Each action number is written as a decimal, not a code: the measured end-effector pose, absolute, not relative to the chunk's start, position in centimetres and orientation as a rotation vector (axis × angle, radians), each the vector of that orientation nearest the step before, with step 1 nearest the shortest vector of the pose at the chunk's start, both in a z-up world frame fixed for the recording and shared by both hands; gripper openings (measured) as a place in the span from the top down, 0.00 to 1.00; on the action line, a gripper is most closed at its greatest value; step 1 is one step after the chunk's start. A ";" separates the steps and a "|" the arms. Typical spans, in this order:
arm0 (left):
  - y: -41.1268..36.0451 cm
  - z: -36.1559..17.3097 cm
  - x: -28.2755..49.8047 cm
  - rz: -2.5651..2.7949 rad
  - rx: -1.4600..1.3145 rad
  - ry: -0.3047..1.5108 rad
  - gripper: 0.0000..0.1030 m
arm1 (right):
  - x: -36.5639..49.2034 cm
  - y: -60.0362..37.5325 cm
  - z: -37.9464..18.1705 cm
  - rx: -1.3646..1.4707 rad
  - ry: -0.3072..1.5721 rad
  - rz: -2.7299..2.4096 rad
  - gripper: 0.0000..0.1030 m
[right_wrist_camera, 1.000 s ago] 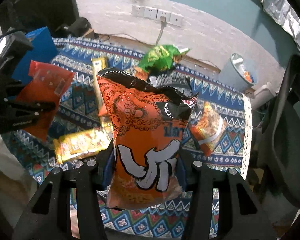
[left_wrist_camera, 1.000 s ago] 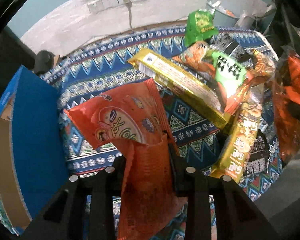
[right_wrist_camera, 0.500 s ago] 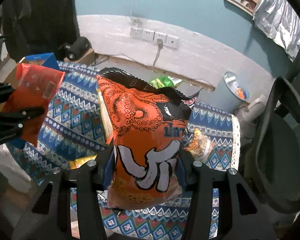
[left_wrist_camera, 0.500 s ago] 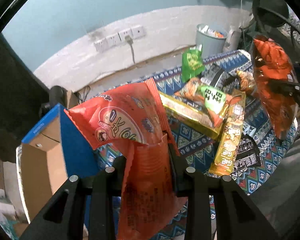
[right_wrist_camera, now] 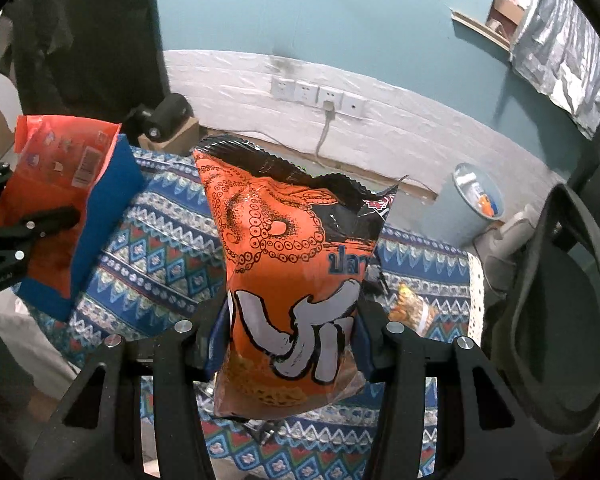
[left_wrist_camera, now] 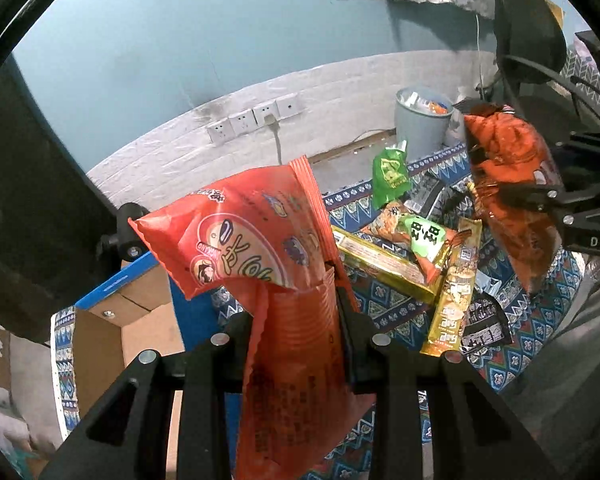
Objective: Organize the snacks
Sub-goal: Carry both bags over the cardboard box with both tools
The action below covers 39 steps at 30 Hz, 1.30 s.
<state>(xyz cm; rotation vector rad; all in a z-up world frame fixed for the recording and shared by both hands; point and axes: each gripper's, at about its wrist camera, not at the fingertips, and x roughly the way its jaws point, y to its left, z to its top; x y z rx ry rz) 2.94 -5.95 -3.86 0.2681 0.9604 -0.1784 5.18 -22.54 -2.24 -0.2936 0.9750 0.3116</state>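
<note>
My left gripper [left_wrist_camera: 298, 304] is shut on a red-orange snack packet [left_wrist_camera: 256, 236], held up above the patterned tablecloth [left_wrist_camera: 532, 320]; the same packet [right_wrist_camera: 48, 200] shows at the left of the right wrist view. My right gripper [right_wrist_camera: 292, 320] is shut on an orange and black chip bag [right_wrist_camera: 292, 264], also lifted; that bag [left_wrist_camera: 508, 184] hangs at the right of the left wrist view. A blue cardboard box [left_wrist_camera: 112, 320] stands open at the table's left end. Gold bars [left_wrist_camera: 384, 264], a green bag [left_wrist_camera: 390, 170] and other packets lie on the cloth.
A grey waste bin [right_wrist_camera: 470, 204] stands on the floor by the white wall with sockets [right_wrist_camera: 320, 94]. A dark office chair [right_wrist_camera: 560, 300] is at the right. A small black camera [right_wrist_camera: 164, 114] sits on a box behind the table.
Both grippers have risen with their packets, and the table has dropped lower in both views. The left view has tipped up, showing more wall and the box's open side.
</note>
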 end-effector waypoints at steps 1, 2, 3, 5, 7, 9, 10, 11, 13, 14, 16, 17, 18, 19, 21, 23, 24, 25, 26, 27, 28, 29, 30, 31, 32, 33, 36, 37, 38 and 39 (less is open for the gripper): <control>-5.8 -3.8 2.9 -0.175 0.266 0.956 0.69 | 5.2 -22.2 -2.1 -0.294 0.972 0.318 0.52; -5.6 -3.6 2.9 -0.170 0.266 0.950 0.69 | 5.3 -21.8 -1.9 -0.292 0.968 0.326 0.52; -5.4 -3.5 2.8 -0.166 0.268 0.945 0.69 | 5.4 -21.2 -1.7 -0.289 0.965 0.339 0.52; -4.8 -3.2 2.7 -0.156 0.266 0.935 0.69 | 5.5 -20.4 -1.4 -0.288 0.959 0.353 0.52; -4.2 -3.1 2.6 -0.150 0.263 0.933 0.69 | 5.6 -19.5 -1.2 -0.289 0.954 0.370 0.52; -3.6 -3.0 2.5 -0.135 0.265 0.928 0.69 | 5.7 -18.5 -1.0 -0.275 0.946 0.401 0.52; -3.1 -2.9 2.5 -0.125 0.263 0.924 0.69 | 5.8 -18.1 -0.9 -0.274 0.946 0.411 0.52; -2.7 -2.8 2.4 -0.120 0.259 0.922 0.69 | 5.8 -17.6 -0.9 -0.275 0.946 0.418 0.52; -1.7 -2.6 2.3 -0.109 0.244 0.918 0.69 | 5.9 -16.6 -0.7 -0.280 0.945 0.435 0.52; -1.4 -2.5 2.2 -0.105 0.239 0.916 0.69 | 5.9 -16.1 -0.7 -0.283 0.945 0.445 0.52; -0.5 -2.3 2.1 -0.095 0.230 0.910 0.69 | 6.0 -15.1 -0.6 -0.287 0.942 0.462 0.52; 0.0 -2.3 2.0 -0.090 0.226 0.908 0.69 | 6.0 -14.5 -0.6 -0.292 0.941 0.471 0.52; 0.3 -2.2 2.0 -0.086 0.222 0.908 0.69 | 6.1 -13.8 -0.6 -0.298 0.940 0.481 0.52; 0.8 -2.2 2.0 -0.081 0.216 0.908 0.69 | 6.1 -13.5 -0.6 -0.300 0.939 0.489 0.52; 1.5 -2.2 1.9 -0.074 0.206 0.909 0.69 | 6.2 -12.4 -0.6 -0.303 0.940 0.504 0.52; 2.3 -2.3 1.8 -0.064 0.198 0.911 0.69 | 6.4 -11.5 -0.7 -0.307 0.945 0.518 0.52; 2.8 -2.3 1.8 -0.058 0.194 0.912 0.69 | 6.5 -10.9 -0.7 -0.307 0.948 0.526 0.52; 3.1 -2.3 1.7 -0.054 0.192 0.912 0.69 | 6.5 -10.5 -0.7 -0.307 0.950 0.534 0.52; 3.5 -2.3 1.7 -0.049 0.188 0.912 0.69 | 6.7 -10.0 -0.7 -0.308 0.951 0.541 0.52; 3.9 -2.3 1.6 -0.044 0.183 0.913 0.69 | 6.8 -9.5 -0.8 -0.312 0.952 0.550 0.52; 4.4 -2.3 1.6 -0.038 0.178 0.913 0.69 | 7.0 -9.1 -0.8 -0.315 0.952 0.555 0.52; 4.8 -2.3 1.5 -0.033 0.173 0.914 0.69 | 7.1 -8.7 -0.9 -0.316 0.944 0.572 0.52; 5.2 -2.4 1.5 -0.027 0.168 0.913 0.69 | 7.2 -8.2 -0.9 -0.319 0.945 0.582 0.52; 5.7 -2.4 1.5 -0.018 0.163 0.913 0.69 | 7.2 -7.7 -1.0 -0.315 0.938 0.597 0.52; 6.1 -2.5 1.5 -0.011 0.160 0.911 0.69 | 7.3 -7.2 -1.0 -0.316 0.940 0.604 0.52; 6.6 -2.6 1.4 -0.002 0.157 0.911 0.69 | 7.5 -6.7 -1.2 -0.317 0.944 0.614 0.52; 8.0 -2.8 1.3 0.021 0.147 0.917 0.69 | 7.9 -5.2 -1.5 -0.318 0.951 0.636 0.52; 8.6 -2.9 1.3 0.030 0.142 0.919 0.69 | 8.0 -4.8 -1.6 -0.320 0.953 0.645 0.52; 9.0 -3.0 1.2 0.035 0.137 0.922 0.69 | 8.1 -4.0 -1.7 -0.324 0.954 0.654 0.52; 9.4 -3.2 1.1 0.041 0.131 0.925 0.69 | 8.1 -3.5 -1.7 -0.327 0.956 0.661 0.52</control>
